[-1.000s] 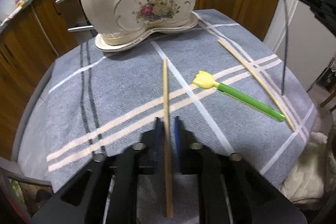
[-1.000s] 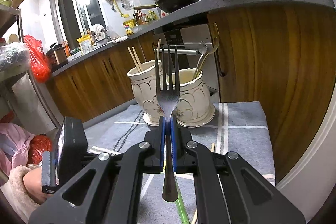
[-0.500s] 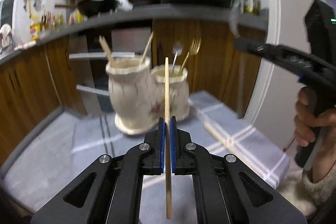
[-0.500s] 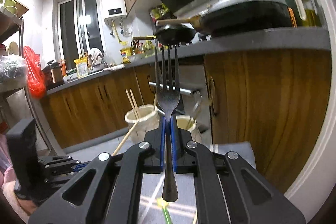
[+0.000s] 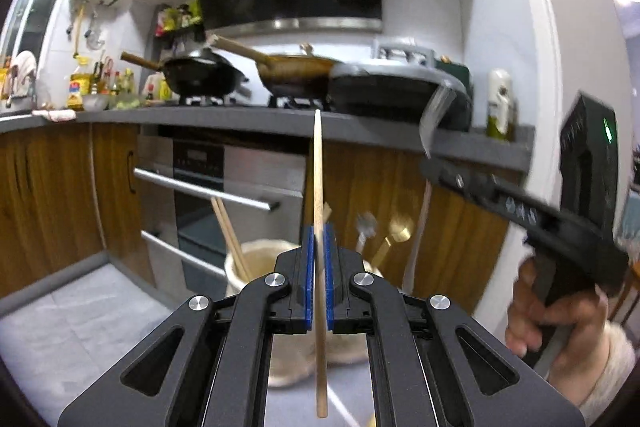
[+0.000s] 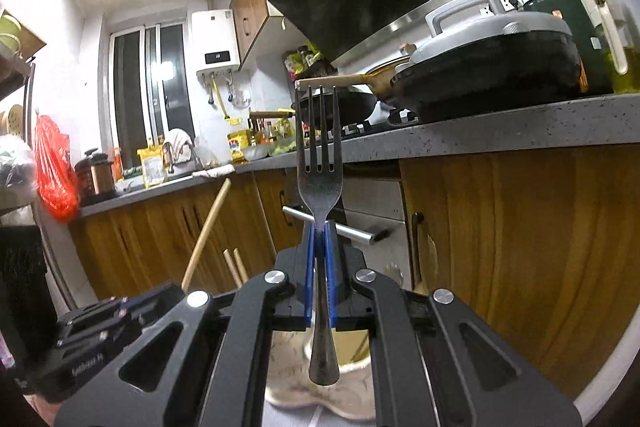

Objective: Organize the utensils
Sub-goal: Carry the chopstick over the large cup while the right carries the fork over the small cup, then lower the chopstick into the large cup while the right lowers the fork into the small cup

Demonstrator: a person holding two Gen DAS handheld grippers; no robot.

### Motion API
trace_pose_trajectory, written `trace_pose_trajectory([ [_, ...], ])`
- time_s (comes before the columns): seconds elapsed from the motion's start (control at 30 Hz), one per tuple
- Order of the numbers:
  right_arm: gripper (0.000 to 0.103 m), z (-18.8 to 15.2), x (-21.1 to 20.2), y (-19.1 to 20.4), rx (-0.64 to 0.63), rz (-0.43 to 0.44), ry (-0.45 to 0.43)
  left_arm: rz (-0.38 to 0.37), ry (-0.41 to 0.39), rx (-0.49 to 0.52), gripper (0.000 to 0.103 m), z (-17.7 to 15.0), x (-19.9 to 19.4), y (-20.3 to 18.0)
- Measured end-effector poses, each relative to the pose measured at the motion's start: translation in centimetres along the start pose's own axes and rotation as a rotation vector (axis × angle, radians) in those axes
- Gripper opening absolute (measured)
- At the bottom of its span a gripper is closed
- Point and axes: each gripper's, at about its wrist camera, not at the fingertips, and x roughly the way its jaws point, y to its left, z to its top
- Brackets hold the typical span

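Chopstick (image 5: 318, 167) pinched upright in the closed left tool (image 5: 318, 239), held in the air above the worktop (image 5: 80, 327), tip up, long lower end hanging below the pads. Fork (image 6: 320, 179) clamped the same way in the closed right tool (image 6: 319, 239), prongs up, handle down. Both carried near the cream holder (image 5: 248, 263), which sits on the worktop, mostly hidden behind the tools.

Risks, as judgement:
- Thin round stick, narrow grip: likely to swivel or slip between the pads if tilted fast or bumped on the holder's rim.
- Two tools close together over one small holder: danger of a clash, or of one utensil knocking the other.
- Holder openings hidden from both cameras: easy to miss a pocket, or to push the holder over.
- Wrong pocket possible, mixing sticks with metal cutlery.

Count:
- One chopstick held, plus two chopsticks (image 5: 228, 231) already standing in the holder's left pocket.
- One fork held, plus two metal pieces in the right pocket, one silver (image 5: 366, 227), one gold (image 5: 400, 231), too blurred to name.
- One holder, two tools.
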Motion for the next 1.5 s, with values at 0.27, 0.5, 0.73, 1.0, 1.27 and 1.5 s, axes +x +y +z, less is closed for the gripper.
trace_pose_trajectory([
  [0.27, 0.005, -1.6, 2.5, -1.6, 0.053, -0.002, -0.039, 0.034, -0.106, -0.056, 0.005, 2.1, 5.0, 1.7],
  [0.5, 0.005, -2.8, 3.7, -1.8, 0.046, -0.023, -0.031, 0.121, -0.128, -0.022, 0.005, 1.0, 8.4, 2.3],
  [0.73, 0.005, -3.9, 5.6, -1.5, 0.018, -0.042, 0.049, 0.11, -0.106, 0.012, 0.005, -0.8, 8.7, 2.5],
  [1.0, 0.005, -4.8, 6.3, -1.5, 0.018, -0.051, 0.092, 0.069, -0.1, -0.066, 0.005, -3.2, 4.5, 3.6],
  [1.27, 0.005, -5.8, 5.8, -1.4, 0.01, -0.032, 0.118, 0.055, -0.058, -0.064, 0.005, -4.7, 3.3, 3.8],
  [1.5, 0.005, -6.7, 5.9, -1.1, -0.005, -0.05, 0.136, 0.037, -0.02, -0.047, 0.005, -5.2, 3.9, 3.5],
])
